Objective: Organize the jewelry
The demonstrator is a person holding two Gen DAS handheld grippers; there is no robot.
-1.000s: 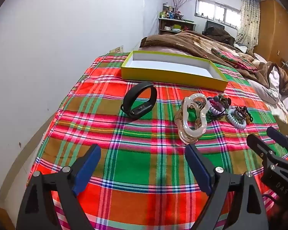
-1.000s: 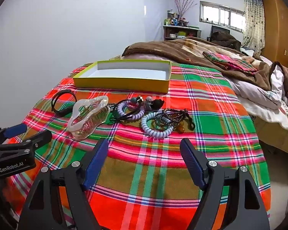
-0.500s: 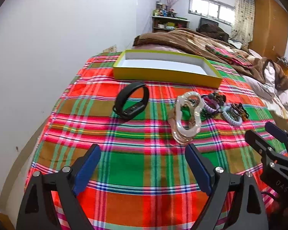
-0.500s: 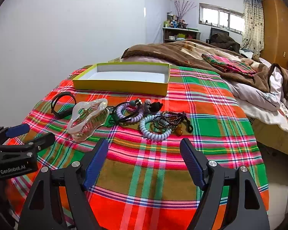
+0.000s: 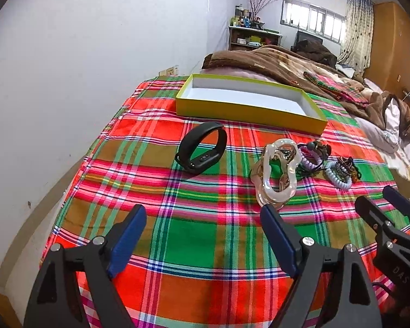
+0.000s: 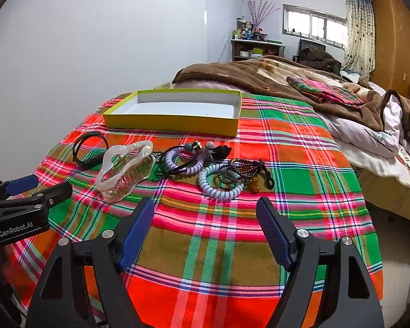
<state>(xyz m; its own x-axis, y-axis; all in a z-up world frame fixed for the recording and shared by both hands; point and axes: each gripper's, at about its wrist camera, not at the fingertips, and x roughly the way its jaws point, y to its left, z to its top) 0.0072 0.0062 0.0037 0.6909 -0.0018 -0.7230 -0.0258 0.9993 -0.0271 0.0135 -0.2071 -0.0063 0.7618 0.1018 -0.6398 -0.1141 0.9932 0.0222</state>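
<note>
Jewelry is all sitting loose on the plaid blanket (image 6: 287, 142), none of it in the yellow box (image 6: 177, 121) behind it yet, which looks empty from both views. Left gripper (image 5: 202, 235) and right gripper (image 6: 205, 224) are both spread wide, holding nothing, hovering over the cloth on the near side of the pile.

Handling guesses, piece by piece:

- Black band (image 5: 202, 151) lies by itself off to the left, standing partly on edge. Looks rubbery and light — easy pinch across the strap, shouldn't slip much.
- Clear hair claw (image 5: 278, 172) is the biggest piece and looks like hard glossy plastic. Probably slick and a bit brittle, so I'd grab across its body rather than on the teeth.
- Purple coil tie (image 6: 181, 161) and pale coil tie (image 6: 220, 184) are springy; they'll squash under the fingers, so take one side of the ring.
- Dark bead string (image 6: 243, 169) overlaps the pale coil and is floppy. My worry is it drags its neighbour along, since that clump is touching and maybe tangled — can't tell how badly.

I'd start with the band, it's well apart from everything.
</note>
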